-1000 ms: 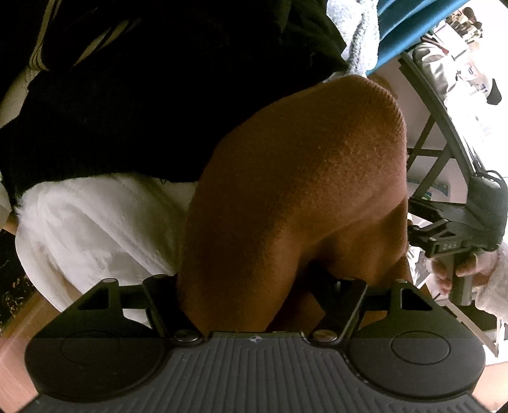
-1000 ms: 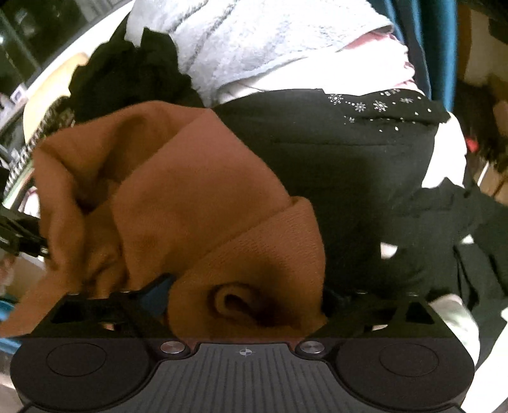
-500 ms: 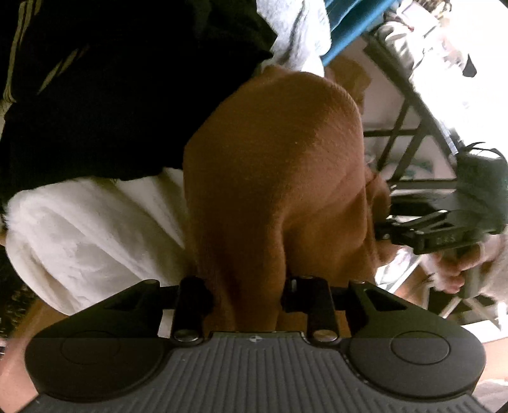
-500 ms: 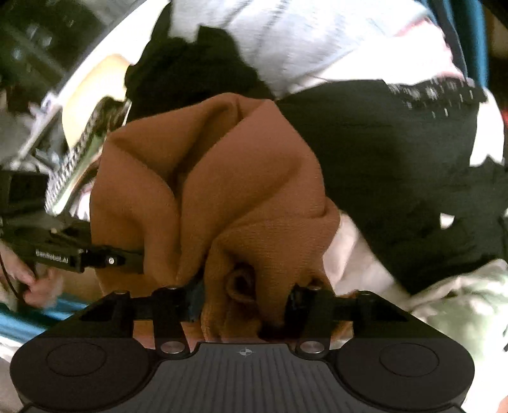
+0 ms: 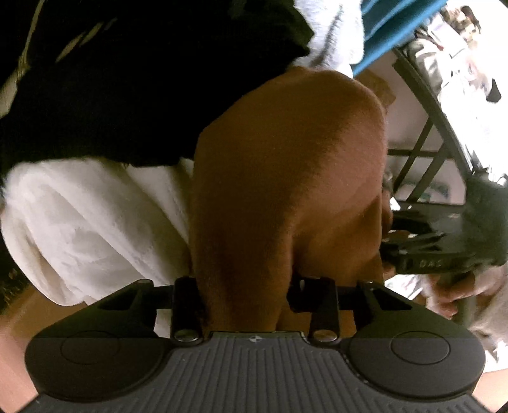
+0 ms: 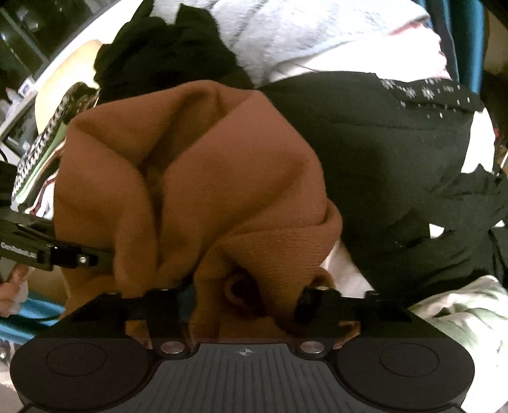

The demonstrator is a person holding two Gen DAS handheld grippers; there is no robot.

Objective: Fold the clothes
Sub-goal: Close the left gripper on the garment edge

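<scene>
Both grippers, left (image 5: pixel 250 286) and right (image 6: pixel 238 295), pinched the bunched brown sweater (image 5: pixel 285 178) above the clothes pile (image 6: pixel 365 152); spreading it flat seemed next.

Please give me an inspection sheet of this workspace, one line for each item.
Surface: a strip of brown wooden surface shows; the rest is hidden under clothes.
Job's things: rust-brown knitted garment, bunched, held at two places.
Clutter: white fluffy garment, black garment, pale grey fleece garment, piled together.
Grippers: left gripper and right gripper, fingers closed on the brown knit.
Cables: nothing seen.
Surroundings: dark metal frame, teal fabric.
</scene>
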